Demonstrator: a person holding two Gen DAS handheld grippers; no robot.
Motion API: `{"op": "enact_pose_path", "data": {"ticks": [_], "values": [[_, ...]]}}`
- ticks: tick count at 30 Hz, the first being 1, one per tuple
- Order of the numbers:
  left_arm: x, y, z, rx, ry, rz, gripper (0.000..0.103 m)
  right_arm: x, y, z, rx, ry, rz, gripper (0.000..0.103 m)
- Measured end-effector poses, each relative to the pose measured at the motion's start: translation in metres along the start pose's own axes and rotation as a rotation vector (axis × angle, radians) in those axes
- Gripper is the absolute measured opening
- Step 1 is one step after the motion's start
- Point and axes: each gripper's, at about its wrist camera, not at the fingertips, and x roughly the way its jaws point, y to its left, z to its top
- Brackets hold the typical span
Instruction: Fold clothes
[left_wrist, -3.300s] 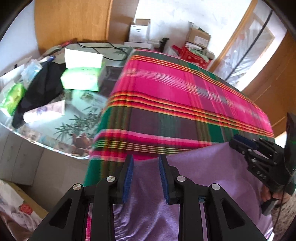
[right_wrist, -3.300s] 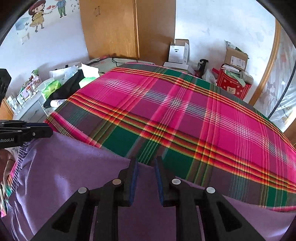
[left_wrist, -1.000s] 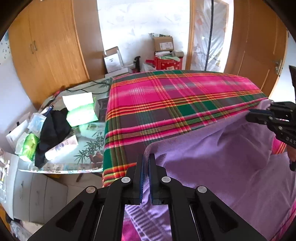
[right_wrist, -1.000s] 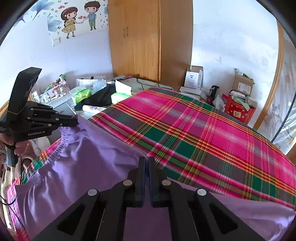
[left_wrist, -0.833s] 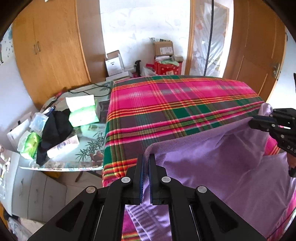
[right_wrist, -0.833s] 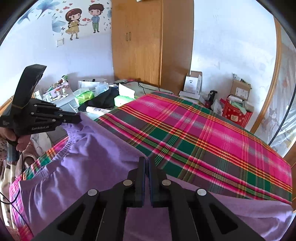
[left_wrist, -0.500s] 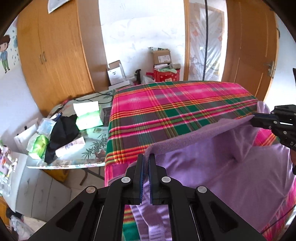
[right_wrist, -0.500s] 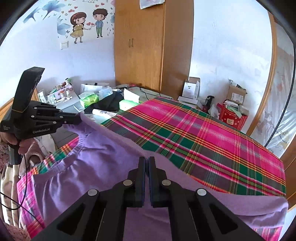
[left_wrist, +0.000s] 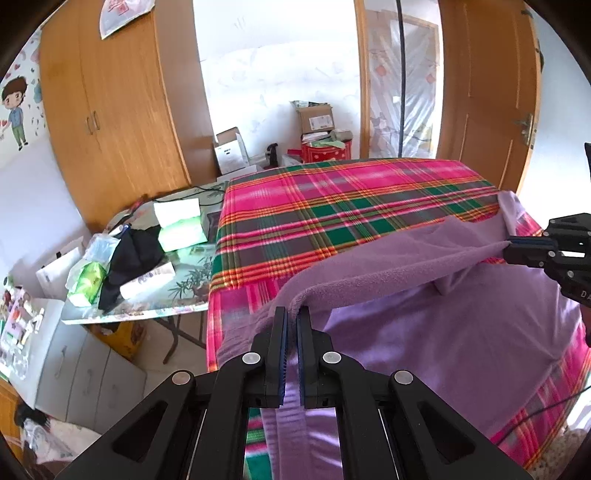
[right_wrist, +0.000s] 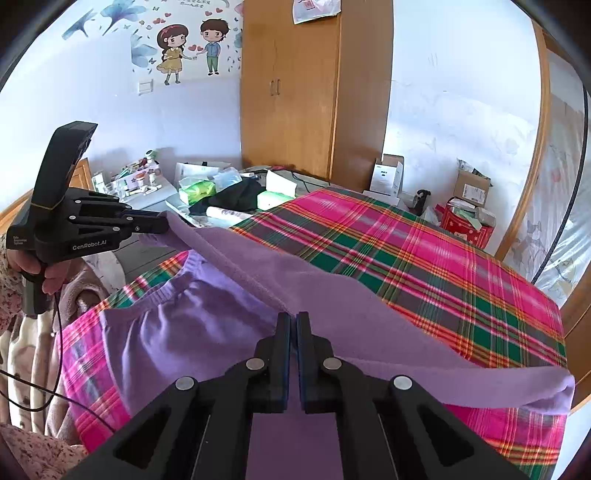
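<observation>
A purple fleece garment (left_wrist: 450, 332) lies on the near part of a bed with a pink, green and yellow plaid cover (left_wrist: 332, 206). One edge of it is lifted off the bed and stretched taut between both grippers. My left gripper (left_wrist: 291, 314) is shut on the left end of that edge. My right gripper (right_wrist: 293, 318) is shut on the right end. In the left wrist view the right gripper (left_wrist: 511, 248) pinches the cloth at the far right. In the right wrist view the left gripper (right_wrist: 164, 224) pinches the garment (right_wrist: 177, 332) at the left, above the plaid cover (right_wrist: 424, 258).
A cluttered glass-topped side table (left_wrist: 173, 291) with tissue packs and a black cloth stands left of the bed. A white drawer cabinet (left_wrist: 74, 365) is nearer. Wooden wardrobes (left_wrist: 110, 122), cardboard boxes (left_wrist: 314, 118) and a wooden door (left_wrist: 487, 92) line the far walls. A hand (right_wrist: 33, 266) holds the left gripper.
Both grippers, open over the garment at first, have shut on its edge. Over the last second they rose and drew back, lifting the edge higher and showing more of the room.
</observation>
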Motion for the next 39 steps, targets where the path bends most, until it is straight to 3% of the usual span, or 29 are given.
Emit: {"op": "enact_pose_path", "data": {"ticks": [15, 29, 39], "values": [[-0.026, -0.007, -0.047, -0.029, 0.020, 0.003, 0.005, -0.024, 0.041, -0.037, -0.049, 0.026, 0.011, 0.003], [-0.021, -0.024, -0.091, -0.012, 0.079, -0.004, 0.005, -0.024, 0.054, -0.084, -0.018, 0.095, 0.031, 0.003], [-0.019, -0.031, -0.116, 0.023, 0.080, -0.017, 0.005, -0.018, 0.065, -0.110, -0.029, 0.150, 0.029, 0.003]]}}
